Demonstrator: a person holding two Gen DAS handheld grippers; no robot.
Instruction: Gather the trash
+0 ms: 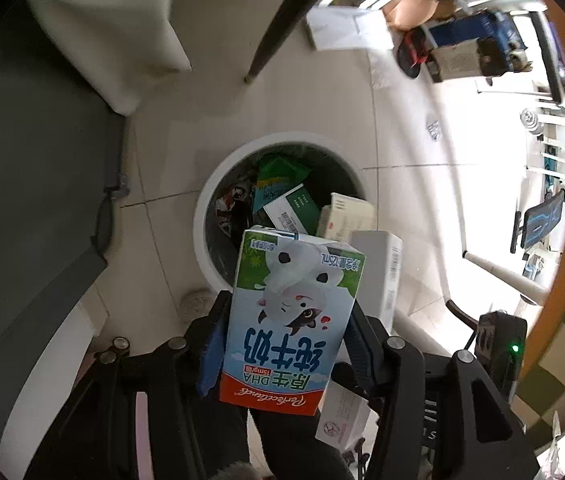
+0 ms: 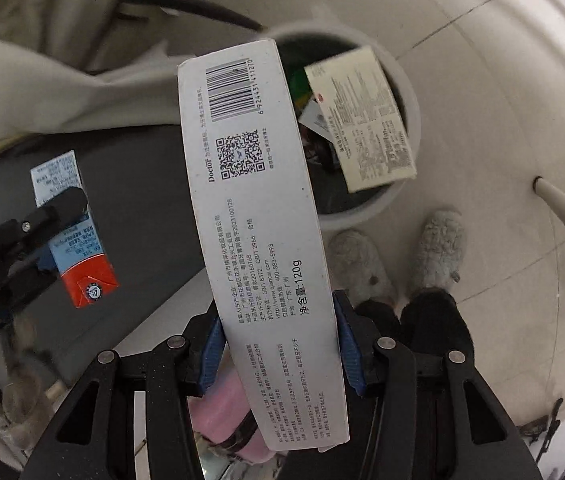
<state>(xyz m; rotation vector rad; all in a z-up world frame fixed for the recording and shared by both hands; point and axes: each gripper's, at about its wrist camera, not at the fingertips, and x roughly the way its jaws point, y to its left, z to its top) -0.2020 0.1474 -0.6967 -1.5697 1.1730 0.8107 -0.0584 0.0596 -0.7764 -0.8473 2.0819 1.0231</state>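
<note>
1. The left hand-held gripper [image 1: 284,344] is clamped on a milk carton [image 1: 290,320], its blue pads pressing both sides of the carton.
2. The milk carton hangs above the near rim of the white waste bin [image 1: 202,216], which stands on the tiled floor [image 1: 402,140].
3. The right hand-held gripper [image 2: 278,344] is closed around a long white toothpaste box [image 2: 258,216], held lengthwise with the barcode end toward the waste bin [image 2: 406,92].
4. The waste bin contains a beige carton [image 2: 366,120] leaning on its rim and green packaging [image 1: 282,176] deeper inside.
5. Grey slippers [image 2: 438,252] stand on the floor just beside the waste bin.
</note>
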